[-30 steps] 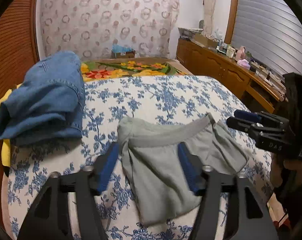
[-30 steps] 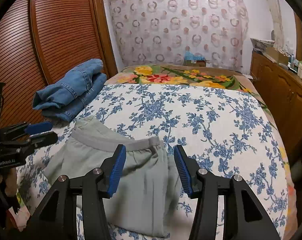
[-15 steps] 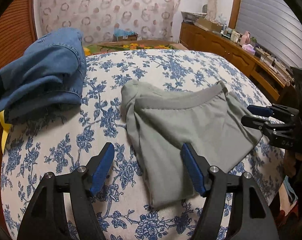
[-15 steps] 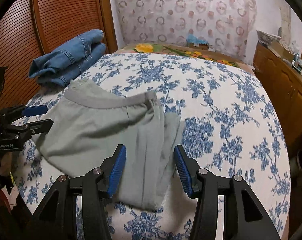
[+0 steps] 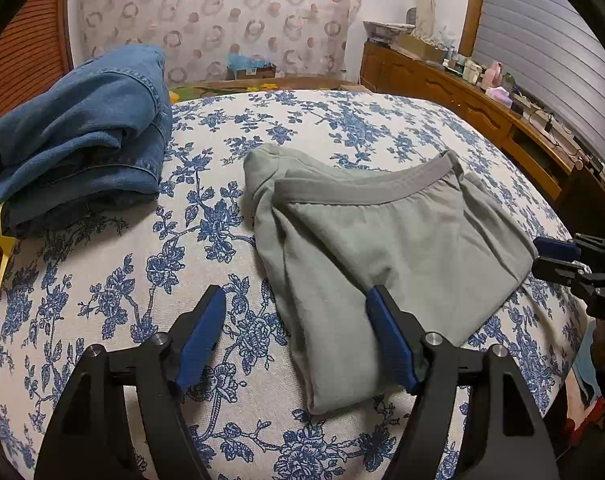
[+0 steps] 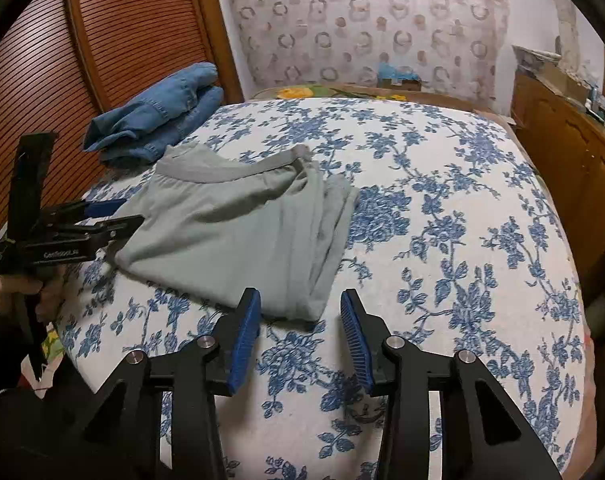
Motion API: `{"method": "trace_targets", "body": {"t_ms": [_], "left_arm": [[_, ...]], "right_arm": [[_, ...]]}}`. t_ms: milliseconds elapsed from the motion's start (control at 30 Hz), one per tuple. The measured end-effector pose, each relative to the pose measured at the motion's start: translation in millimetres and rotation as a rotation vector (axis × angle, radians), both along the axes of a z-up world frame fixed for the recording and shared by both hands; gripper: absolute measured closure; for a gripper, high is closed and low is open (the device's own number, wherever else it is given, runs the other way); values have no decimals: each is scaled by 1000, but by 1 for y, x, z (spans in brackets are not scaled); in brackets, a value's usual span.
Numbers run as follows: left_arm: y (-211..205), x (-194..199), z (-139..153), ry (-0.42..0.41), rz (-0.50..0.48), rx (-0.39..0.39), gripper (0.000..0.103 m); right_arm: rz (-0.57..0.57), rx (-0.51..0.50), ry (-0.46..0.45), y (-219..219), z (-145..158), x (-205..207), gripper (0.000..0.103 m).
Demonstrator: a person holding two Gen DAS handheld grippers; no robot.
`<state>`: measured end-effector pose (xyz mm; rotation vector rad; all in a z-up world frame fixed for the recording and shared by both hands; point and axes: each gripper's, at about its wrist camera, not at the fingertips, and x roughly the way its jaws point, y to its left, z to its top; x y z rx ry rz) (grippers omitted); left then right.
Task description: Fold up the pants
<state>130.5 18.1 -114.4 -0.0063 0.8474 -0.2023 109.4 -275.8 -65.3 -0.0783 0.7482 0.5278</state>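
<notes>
The grey-green pants lie folded into a rough rectangle on the floral bedspread, waistband at the far side; they also show in the right wrist view. My left gripper is open and empty, just above the near left edge of the pants. My right gripper is open and empty, just short of the pants' near corner. Each gripper shows in the other's view, at the right edge of the left wrist view and at the left of the right wrist view.
A folded pile of blue jeans lies at the far left of the bed, next to a slatted wooden door. A wooden sideboard with small items runs along the right. A box sits beyond the bed's far end.
Both grippers have pulled back toward the near edge of the bed and away from the pants. The pants lie still, folded as before.
</notes>
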Motion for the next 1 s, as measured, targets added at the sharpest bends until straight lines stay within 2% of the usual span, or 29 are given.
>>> {"method": "trace_targets", "body": {"t_ms": [67, 133, 200, 267, 333, 433, 667, 767, 833, 933, 1000], "left_arm": [[0, 0, 0, -1, 0, -1, 29], [0, 0, 0, -1, 0, -2, 29], [0, 0, 0, -2, 0, 0, 29], [0, 0, 0, -1, 0, -1, 28], [0, 0, 0, -2, 0, -1, 28], [0, 0, -1, -2, 0, 0, 28], [0, -1, -1, -2, 0, -1, 28], [0, -1, -1, -2, 1, 0, 28], [0, -1, -1, -3, 1, 0, 28], [0, -1, -1, -3, 0, -1, 28], [0, 0, -1, -3, 0, -1, 28]], "right_arm": [[9, 1, 3, 2, -1, 0, 69], [14, 2, 2, 2, -2, 1, 80], [18, 2, 3, 2, -4, 2, 87], [20, 2, 4, 0, -5, 3, 90], [12, 15, 10, -5, -5, 4, 99], [-15, -2, -22, -10, -2, -1, 100], [-32, -1, -22, -10, 3, -4, 100], [-32, 8, -39, -8, 10, -3, 93], [-27, -8, -51, -3, 13, 1, 81], [-13, -31, -60, 7, 14, 10, 68], [-3, -52, -59, 15, 12, 19, 63]]}}
